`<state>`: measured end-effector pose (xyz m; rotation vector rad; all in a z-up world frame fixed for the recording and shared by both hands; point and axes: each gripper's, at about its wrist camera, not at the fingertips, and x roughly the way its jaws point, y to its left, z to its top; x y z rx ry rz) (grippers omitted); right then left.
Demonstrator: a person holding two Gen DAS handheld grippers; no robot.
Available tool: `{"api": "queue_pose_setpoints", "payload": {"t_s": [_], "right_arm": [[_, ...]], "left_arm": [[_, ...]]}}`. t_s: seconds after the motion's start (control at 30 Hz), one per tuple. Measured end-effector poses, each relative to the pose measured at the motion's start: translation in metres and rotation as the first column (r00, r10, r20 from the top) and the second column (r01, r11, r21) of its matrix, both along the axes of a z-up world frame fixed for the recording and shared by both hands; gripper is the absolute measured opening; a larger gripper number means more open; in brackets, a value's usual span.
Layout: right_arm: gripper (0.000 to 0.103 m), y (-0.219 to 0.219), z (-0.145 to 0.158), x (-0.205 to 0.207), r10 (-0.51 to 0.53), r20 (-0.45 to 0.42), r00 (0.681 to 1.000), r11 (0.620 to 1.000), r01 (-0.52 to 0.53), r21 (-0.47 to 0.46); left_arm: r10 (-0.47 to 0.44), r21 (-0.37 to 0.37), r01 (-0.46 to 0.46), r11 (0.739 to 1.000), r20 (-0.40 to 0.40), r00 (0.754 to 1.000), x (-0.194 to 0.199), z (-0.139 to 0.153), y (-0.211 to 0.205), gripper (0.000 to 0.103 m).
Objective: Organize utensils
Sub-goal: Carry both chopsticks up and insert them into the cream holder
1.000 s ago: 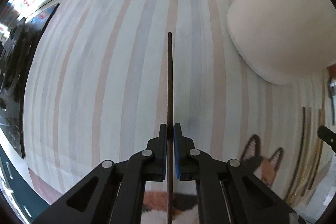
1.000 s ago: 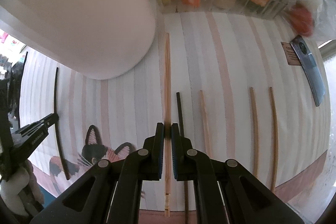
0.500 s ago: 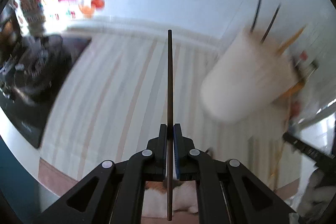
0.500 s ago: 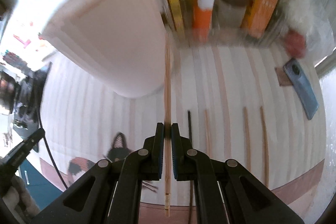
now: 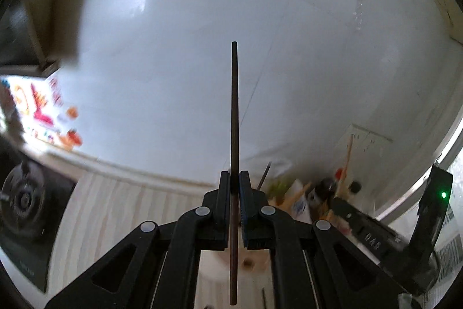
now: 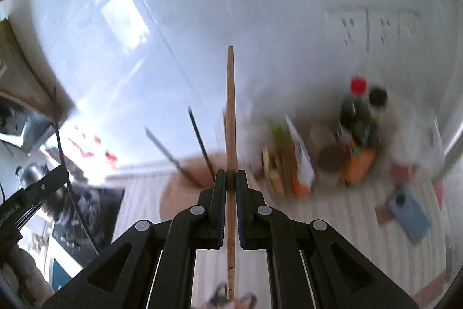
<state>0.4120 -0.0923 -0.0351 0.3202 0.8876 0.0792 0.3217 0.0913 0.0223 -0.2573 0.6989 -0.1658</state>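
Each gripper clamps one chopstick: left gripper dark chopstick, right gripper wooden chopstick.

The left gripper pinches a dark chopstick that runs straight ahead between its fingers. Beyond it stands a white wall; below lies a striped mat; blurred clutter sits ahead right.

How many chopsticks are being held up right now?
2. A dark chopstick sits clamped in the left hand-held gripper, a light wooden chopstick in the right hand-held gripper. Others may be hidden.
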Motion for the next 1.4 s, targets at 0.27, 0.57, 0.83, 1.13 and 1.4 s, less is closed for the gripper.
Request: {"api": "queue_pose_setpoints", "payload": {"t_s": [0.27,0.57,0.83,1.13,1.4], "right_arm": [[0.007,0.0,-0.003,0.055,-0.044,0.106,0.993,0.999,0.043,0.014],[0.007,-0.003,-0.026,0.078,-0.083,0.187,0.979,0.996,0.075,0.047],[0.007,0.008,-0.049,0.069,-0.066,0.238,0.969,0.998,0.062,0.025],[0.007,0.012,-0.056,0.058,-0.027,0.234,0.972,1.0,0.029,-0.003],[0.007,0.009,-0.05,0.051,-0.015,0.214,0.977,1.0,0.015,-0.003]], "left_arm": [[-0.007,-0.006,0.006,1.0,-0.009,1.0,0.074,-0.018,-0.026,0.003],[-0.027,0.001,0.027,1.0,-0.024,0.999,0.11,-0.046,-0.039,0.003],[-0.032,0.03,0.032,0.999,-0.011,0.999,0.11,-0.069,-0.045,0.003],[-0.058,0.075,0.06,0.995,-0.026,0.998,0.101,-0.077,-0.053,0.003],[-0.082,0.06,0.084,0.995,-0.037,0.996,0.097,-0.081,-0.048,0.004]]}}
